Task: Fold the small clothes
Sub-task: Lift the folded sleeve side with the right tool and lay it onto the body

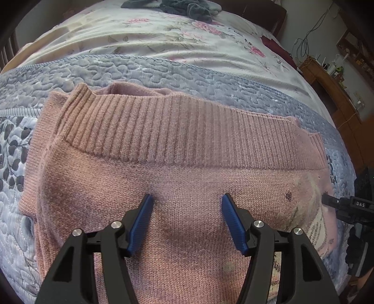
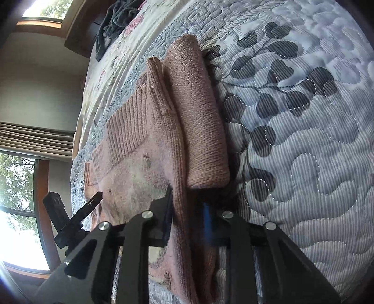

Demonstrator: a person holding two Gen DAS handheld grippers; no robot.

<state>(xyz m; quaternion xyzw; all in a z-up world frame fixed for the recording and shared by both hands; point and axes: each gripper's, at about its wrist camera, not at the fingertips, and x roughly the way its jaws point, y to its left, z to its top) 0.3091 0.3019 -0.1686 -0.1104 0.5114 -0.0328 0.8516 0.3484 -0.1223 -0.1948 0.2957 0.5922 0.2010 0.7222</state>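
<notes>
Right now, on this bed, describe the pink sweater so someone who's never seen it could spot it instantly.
Start at the bed's grey-blue quilt with stitched leaf shapes. Lying on it, nearest the grippers, is the pink sweater, a knit with a wide ribbed band. The only other clothing is a dark grey-green heap far up the bed.

Both pictures are round and bent at the edges, with dark corners. Daylight comes in from the windows (image 2: 16, 187) far to the left of the right tongs (image 2: 187, 210), and they glare white. Ahead of the left tongs (image 1: 187, 198) the sweater (image 1: 182, 163) looks sharp and softly lit.
</notes>
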